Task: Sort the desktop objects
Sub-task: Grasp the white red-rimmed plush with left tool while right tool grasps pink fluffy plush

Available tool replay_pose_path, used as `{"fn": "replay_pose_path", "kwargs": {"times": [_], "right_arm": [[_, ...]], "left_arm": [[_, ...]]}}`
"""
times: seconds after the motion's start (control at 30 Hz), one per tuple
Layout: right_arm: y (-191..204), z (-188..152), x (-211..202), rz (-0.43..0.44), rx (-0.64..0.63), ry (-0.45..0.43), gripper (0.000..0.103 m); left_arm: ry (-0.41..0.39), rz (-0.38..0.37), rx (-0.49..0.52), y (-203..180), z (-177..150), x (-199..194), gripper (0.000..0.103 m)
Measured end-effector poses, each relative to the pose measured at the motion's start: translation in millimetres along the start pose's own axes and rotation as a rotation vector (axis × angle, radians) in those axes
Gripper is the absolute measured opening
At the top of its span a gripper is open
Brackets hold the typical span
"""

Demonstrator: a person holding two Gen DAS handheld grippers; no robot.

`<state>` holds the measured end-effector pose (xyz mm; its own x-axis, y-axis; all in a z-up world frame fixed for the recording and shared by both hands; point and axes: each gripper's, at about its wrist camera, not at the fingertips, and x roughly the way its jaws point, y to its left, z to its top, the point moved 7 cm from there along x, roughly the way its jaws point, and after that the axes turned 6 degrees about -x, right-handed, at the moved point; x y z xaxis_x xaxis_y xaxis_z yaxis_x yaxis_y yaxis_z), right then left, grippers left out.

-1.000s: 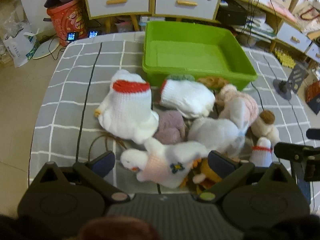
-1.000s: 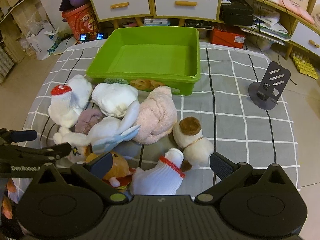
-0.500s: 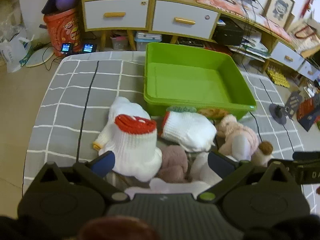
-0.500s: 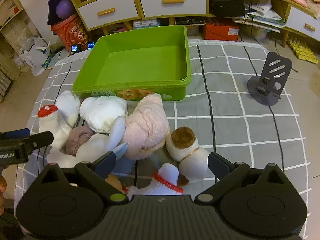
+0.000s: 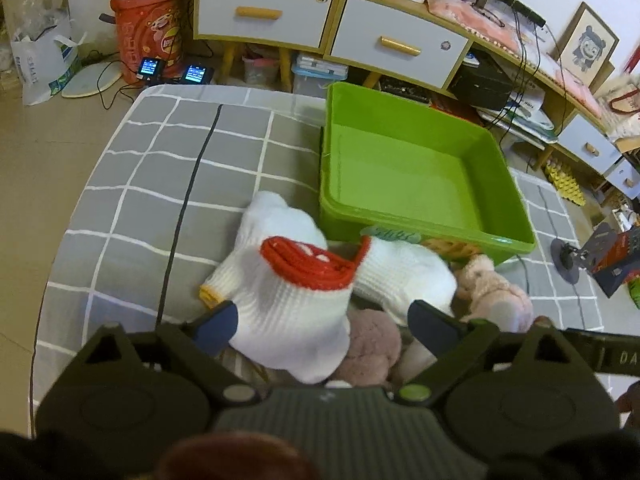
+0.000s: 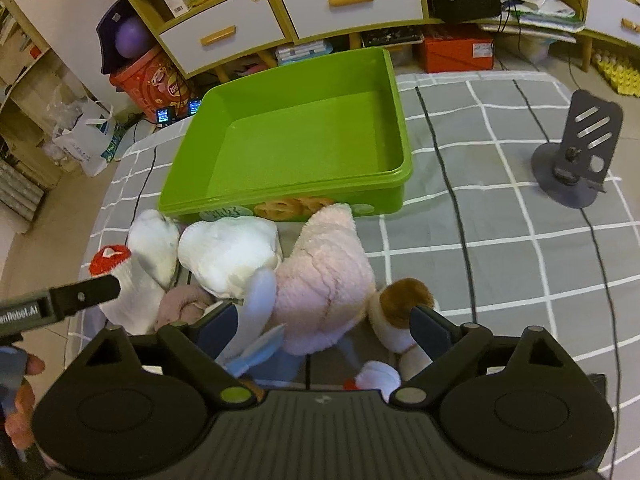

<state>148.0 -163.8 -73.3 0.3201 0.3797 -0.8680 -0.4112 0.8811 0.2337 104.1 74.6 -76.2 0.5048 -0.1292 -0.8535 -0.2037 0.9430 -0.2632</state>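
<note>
Now left gripper (image 5: 322,328) nearer the red-cuffed white sock (image 5: 288,300), right gripper (image 6: 322,326) nearer pink plush (image 6: 324,276), jaws apart.

Both wrist views high, angled down, sharing green bin (image 5: 420,176) (image 6: 296,152)

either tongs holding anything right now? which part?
Nothing held. Left tongs open, straddling the white knitted toy with red cuff; right tongs open over the pink fluffy plush.

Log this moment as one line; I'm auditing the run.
left tool: open, over red-cuffed white sock | right tool: open, over pink plush | green bin: empty
</note>
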Motion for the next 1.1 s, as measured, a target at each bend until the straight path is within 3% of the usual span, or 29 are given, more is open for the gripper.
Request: {"fn": "replay_pose_path", "kwargs": {"times": [0.43,0.7,1.0,1.1], "right_arm": [[3,11,28,-0.002,-0.006,-0.013,0.094],[-1,18,38,-0.01,0.021,-0.023,0.094],[7,16,52,-0.064,-0.07,-0.01,0.093],[11,12,60,-0.059,-0.093,0.017,0.087]], "left_arm": [[0.023,0.031,-0.012,19,-1,20,0.077],[0.019,0.013,-0.03,23,2,19,0.077],[0.05,0.035,-0.006,24,-4,27,0.08],[0.059,0.031,-0.02,26,-6,30,0.08]]}}
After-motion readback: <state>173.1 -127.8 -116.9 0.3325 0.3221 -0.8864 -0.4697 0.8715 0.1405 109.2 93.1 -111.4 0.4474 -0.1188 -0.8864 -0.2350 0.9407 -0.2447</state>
